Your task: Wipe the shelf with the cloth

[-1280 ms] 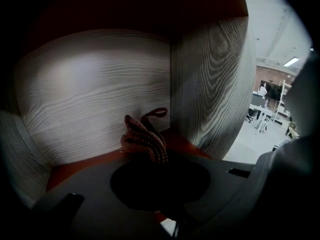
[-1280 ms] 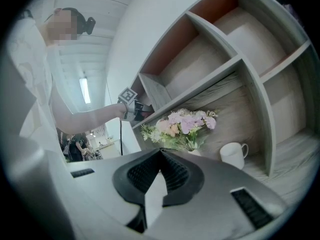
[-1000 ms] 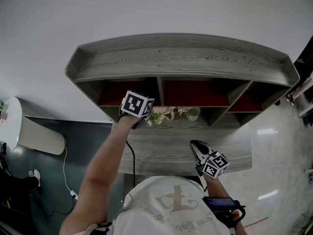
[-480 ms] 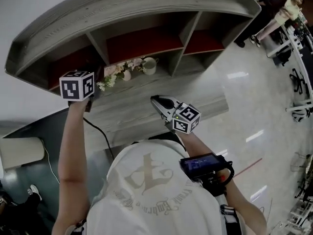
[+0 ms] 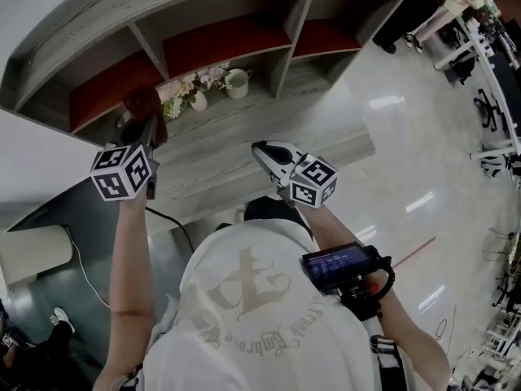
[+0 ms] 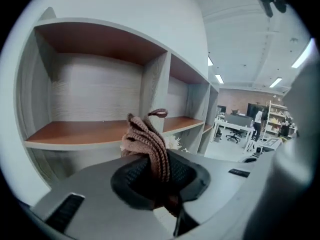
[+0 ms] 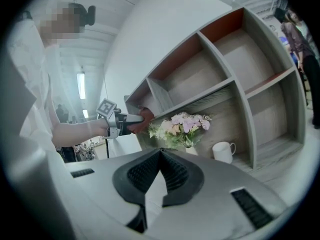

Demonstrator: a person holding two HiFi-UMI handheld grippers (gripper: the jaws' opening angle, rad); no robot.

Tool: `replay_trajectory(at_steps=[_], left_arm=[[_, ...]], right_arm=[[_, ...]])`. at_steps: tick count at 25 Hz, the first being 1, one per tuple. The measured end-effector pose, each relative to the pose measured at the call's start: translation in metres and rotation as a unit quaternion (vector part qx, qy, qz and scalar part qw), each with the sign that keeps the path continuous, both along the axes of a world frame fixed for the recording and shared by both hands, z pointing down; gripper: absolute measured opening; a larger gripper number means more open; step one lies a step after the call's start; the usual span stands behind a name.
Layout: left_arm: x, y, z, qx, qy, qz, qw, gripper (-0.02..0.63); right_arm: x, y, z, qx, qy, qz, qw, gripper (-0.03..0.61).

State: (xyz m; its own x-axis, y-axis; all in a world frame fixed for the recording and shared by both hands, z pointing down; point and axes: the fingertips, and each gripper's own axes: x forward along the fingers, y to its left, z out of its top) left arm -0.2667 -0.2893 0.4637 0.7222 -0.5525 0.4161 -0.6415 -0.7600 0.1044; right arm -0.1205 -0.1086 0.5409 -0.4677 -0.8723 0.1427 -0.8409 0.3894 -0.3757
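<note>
One cloth (image 6: pixel 148 143) upright in left gripper (image 6: pixel 159 170)

Lower centre: left gripper (image 6: pixel 157 176), jaws closed on a brown knitted cloth (image 6: pixel 146 143), bunched and poking up above the pads, small loop at its top. Behind, across left and centre: grey wood-grain shelf (image 6: pixel 75 132) with reddish-brown boards, upright divider (image 6: pixel 155 91) just behind the cloth. White flowers (image 6: pixel 176 142) peeking out right of the cloth. Far right: office desks (image 6: pixel 235 129), ceiling lights (image 6: pixel 219 79) above.

One shelf (image 5: pixel 244 137), one cloth (image 6: pixel 147 144), one vase (image 5: pixel 199 101), one mug (image 5: pixel 237 82), two hand-held grippers (image 6: pixel 155 174) (image 7: pixel 159 156).
</note>
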Motion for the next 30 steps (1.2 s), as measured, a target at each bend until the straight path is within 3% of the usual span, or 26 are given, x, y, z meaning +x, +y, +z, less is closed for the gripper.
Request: replay_trajectory(at_steps=[4, 12, 22, 30], left_arm=[[-0.003, 0.028, -0.001, 0.003, 0.021, 0.0, 0.9998, 0.064], [0.009, 0.039, -0.001, 0.013, 0.051, 0.012, 0.9985, 0.066], [0.034, 0.051, -0.02, 0.051, 0.029, 0.029, 0.9979, 0.067], [0.092, 0.04, -0.037, 0.085, -0.007, -0.002, 0.9964, 0.069]], right_arm=[[0.005, 0.025, -0.004, -0.006, 0.008, 0.014, 1.0, 0.005], [0.021, 0.024, -0.003, -0.001, 0.017, 0.031, 0.999, 0.005], [0.028, 0.031, 0.005, 0.005, 0.009, 0.035, 0.999, 0.005], [0.086, 0.028, 0.0, 0.01, -0.004, 0.025, 1.0, 0.005]])
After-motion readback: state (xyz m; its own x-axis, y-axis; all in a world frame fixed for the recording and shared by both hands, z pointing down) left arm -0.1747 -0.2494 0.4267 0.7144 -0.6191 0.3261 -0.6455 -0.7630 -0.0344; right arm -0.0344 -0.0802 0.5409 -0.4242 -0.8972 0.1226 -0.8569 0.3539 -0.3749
